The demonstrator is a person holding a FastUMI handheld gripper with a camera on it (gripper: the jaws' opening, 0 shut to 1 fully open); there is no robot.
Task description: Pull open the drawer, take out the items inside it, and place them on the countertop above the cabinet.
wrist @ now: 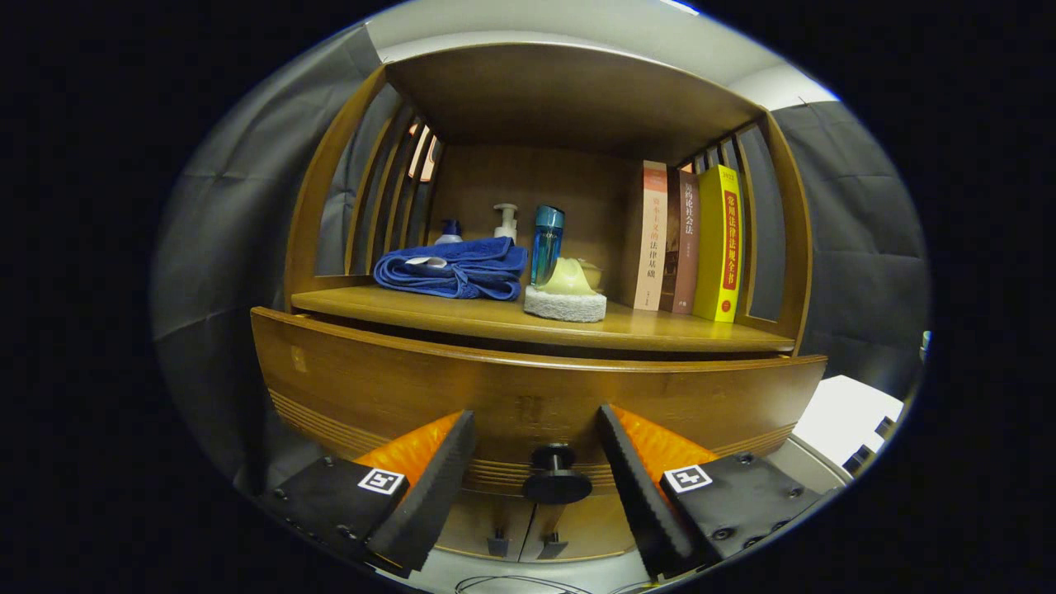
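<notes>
Your tongs (536,487) stand wide apart, gripping nothing, with the drawer's black knob (557,477) between them, low in the frame. The wooden drawer (528,396) spans the centre; above it, the shelf (577,328) carries a blue towel (454,268).

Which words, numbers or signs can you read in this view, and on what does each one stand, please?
"常用法律法规全书": spine of the yellow book.
"法律基础": lower spine of the pale book; the red characters above it are blurred.
Brown book: spine title too blurred to read.
Blue bottle: print too small.
The open tool, its fingers either side of the drawer knob, carries square coded markers, no words.
</notes>
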